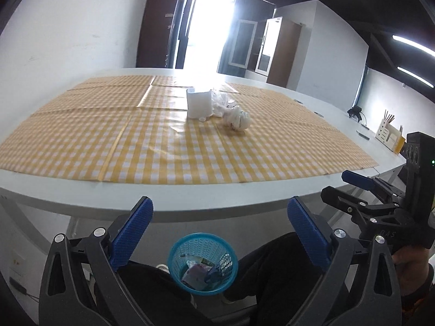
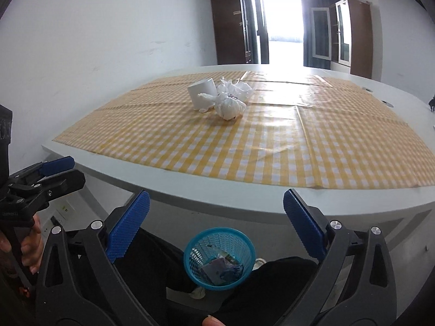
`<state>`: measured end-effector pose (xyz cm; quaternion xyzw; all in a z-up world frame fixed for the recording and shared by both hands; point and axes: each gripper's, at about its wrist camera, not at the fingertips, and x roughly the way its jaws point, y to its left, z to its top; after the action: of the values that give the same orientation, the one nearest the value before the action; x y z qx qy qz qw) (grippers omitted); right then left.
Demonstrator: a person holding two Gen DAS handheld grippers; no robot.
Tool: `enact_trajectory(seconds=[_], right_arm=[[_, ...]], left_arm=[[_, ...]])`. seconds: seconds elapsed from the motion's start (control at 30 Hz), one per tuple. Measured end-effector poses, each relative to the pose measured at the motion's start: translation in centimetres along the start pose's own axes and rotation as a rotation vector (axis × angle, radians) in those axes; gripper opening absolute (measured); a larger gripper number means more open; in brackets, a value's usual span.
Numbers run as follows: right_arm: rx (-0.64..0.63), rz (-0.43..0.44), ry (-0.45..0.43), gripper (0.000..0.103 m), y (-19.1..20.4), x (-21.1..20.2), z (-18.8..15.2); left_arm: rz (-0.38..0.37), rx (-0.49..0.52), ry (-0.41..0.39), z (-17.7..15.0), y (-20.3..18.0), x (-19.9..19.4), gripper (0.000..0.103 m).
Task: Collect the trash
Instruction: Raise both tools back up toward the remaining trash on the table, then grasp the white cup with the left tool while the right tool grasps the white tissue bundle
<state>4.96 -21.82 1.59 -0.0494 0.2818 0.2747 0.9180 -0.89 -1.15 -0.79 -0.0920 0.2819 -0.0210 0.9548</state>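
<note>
A blue mesh trash basket (image 1: 202,263) stands on the floor below the table's near edge, with wrappers inside; it also shows in the right wrist view (image 2: 219,258). On the yellow checked tablecloth (image 1: 163,146) lie crumpled white plastic bags (image 1: 236,118) (image 2: 231,106) beside a white paper roll (image 1: 199,102) (image 2: 202,92). My left gripper (image 1: 220,228) is open and empty, held off the table above the basket. My right gripper (image 2: 216,222) is open and empty, also above the basket. Each gripper shows at the edge of the other's view.
The white table (image 1: 217,198) has a curved near edge. A wooden organiser with pencils (image 1: 388,134) and a small black device (image 1: 356,112) sit at its far right. The person's dark-clad legs (image 1: 272,271) flank the basket. White walls and cabinets stand behind.
</note>
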Motion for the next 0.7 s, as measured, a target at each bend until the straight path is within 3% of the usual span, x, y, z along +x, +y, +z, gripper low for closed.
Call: enact_trajectory(seconds=[0.3,0.7], right_arm=[[0.021,-0.025,0.011,0.094,-1.6,3.8,3.8],[0.035,-0.022,0.04,0.094,-1.6,10.1,8.9]], left_arm=[[0.011,-0.025,-0.033,5.0,2.0,3.1,0.097],[0.023,-0.085,0.033,11.2,4.6,10.2,0.097]])
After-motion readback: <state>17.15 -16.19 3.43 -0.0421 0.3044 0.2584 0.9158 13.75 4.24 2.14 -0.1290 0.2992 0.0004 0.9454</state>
